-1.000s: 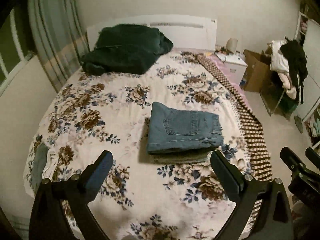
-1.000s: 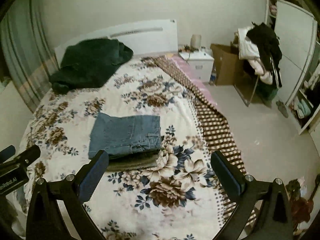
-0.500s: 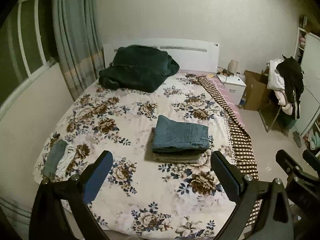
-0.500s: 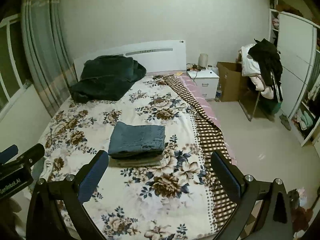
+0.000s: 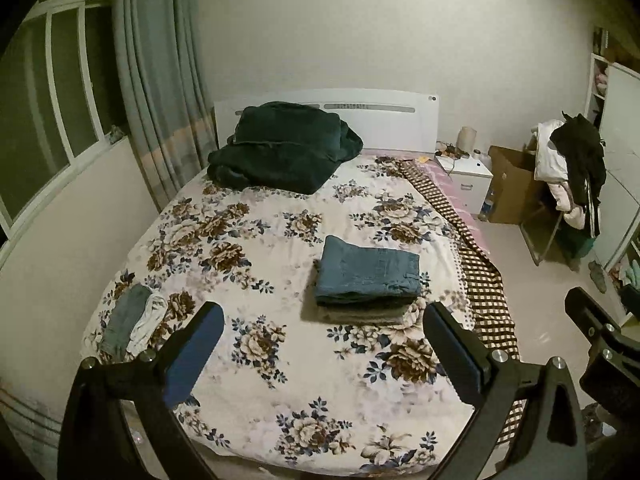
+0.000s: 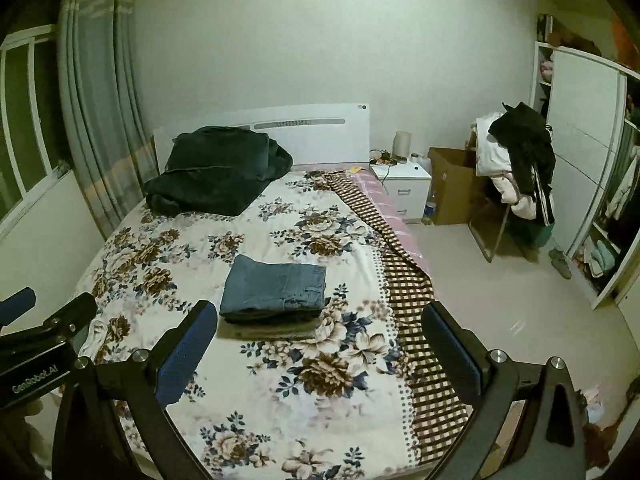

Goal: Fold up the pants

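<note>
Folded blue jeans (image 5: pixel 366 272) lie on top of a folded olive garment (image 5: pixel 352 314) in the middle of the floral bed (image 5: pixel 256 360). The same stack shows in the right wrist view, with the jeans (image 6: pixel 274 288) on top. My left gripper (image 5: pixel 324 344) is open and empty, held back above the foot of the bed. My right gripper (image 6: pixel 318 344) is open and empty, also held back from the stack. The right gripper's body (image 5: pixel 600 344) shows at the left wrist view's right edge.
A dark green blanket (image 5: pixel 280 148) lies at the headboard. Small grey and white cloths (image 5: pixel 134 322) lie at the bed's left edge. A white nightstand (image 6: pixel 404 184), a cardboard box (image 6: pixel 456 184), a clothes-laden chair (image 6: pixel 516 160) and a wardrobe (image 6: pixel 584 168) stand to the right.
Both grippers have pulled back and up from the bed. The folded stack now looks smaller and farther away. Both stay open.
</note>
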